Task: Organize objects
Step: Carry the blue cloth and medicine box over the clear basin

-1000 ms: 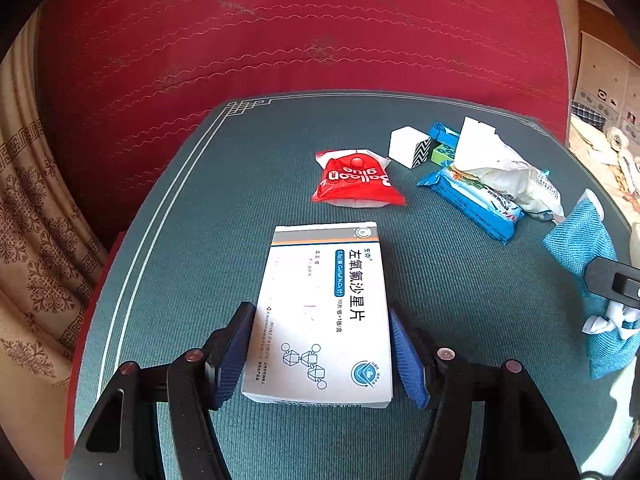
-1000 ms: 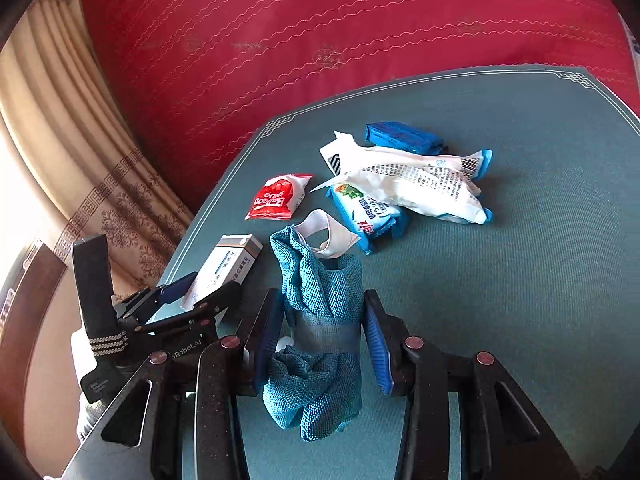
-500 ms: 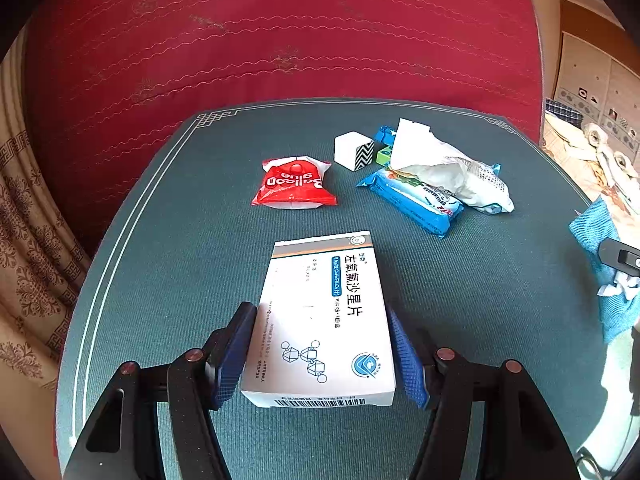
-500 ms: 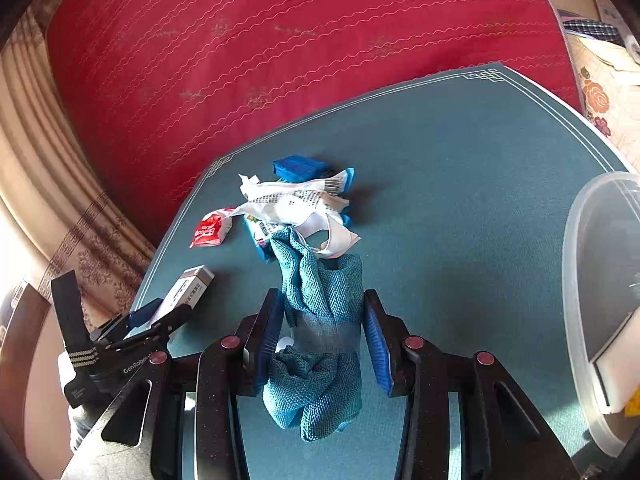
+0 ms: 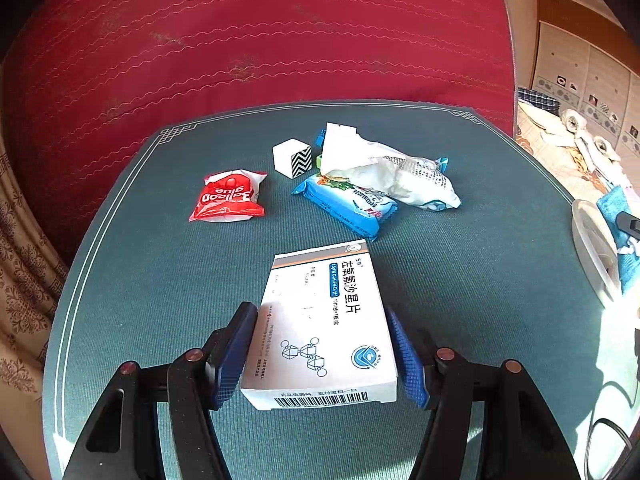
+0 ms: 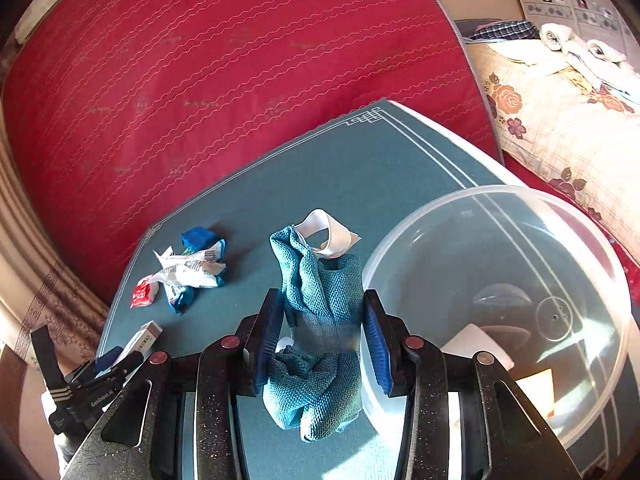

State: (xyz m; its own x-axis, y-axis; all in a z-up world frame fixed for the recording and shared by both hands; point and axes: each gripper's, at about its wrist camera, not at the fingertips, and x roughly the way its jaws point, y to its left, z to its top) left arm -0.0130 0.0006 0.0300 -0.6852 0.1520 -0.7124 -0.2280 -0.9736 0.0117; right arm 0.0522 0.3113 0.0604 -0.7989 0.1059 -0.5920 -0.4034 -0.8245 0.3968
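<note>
Carrying teal cloth clamped in right tongs: clear clear bowl rim, then release. Left tongs gripping medicine box.

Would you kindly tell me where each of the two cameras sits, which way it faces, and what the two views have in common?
Left wrist: on the left tongs, looking forward and down over the green mat; its own fingers clamp a white medicine box.
Right wrist: on the right tongs, looking down over the mat's far corner; its fingers clamp a teal cloth beside a clear plastic bowl.
Shared: both show the mat, the medicine box, the red balloon glue packet, the wrapper pile, the bowl and the red mattress.
</note>
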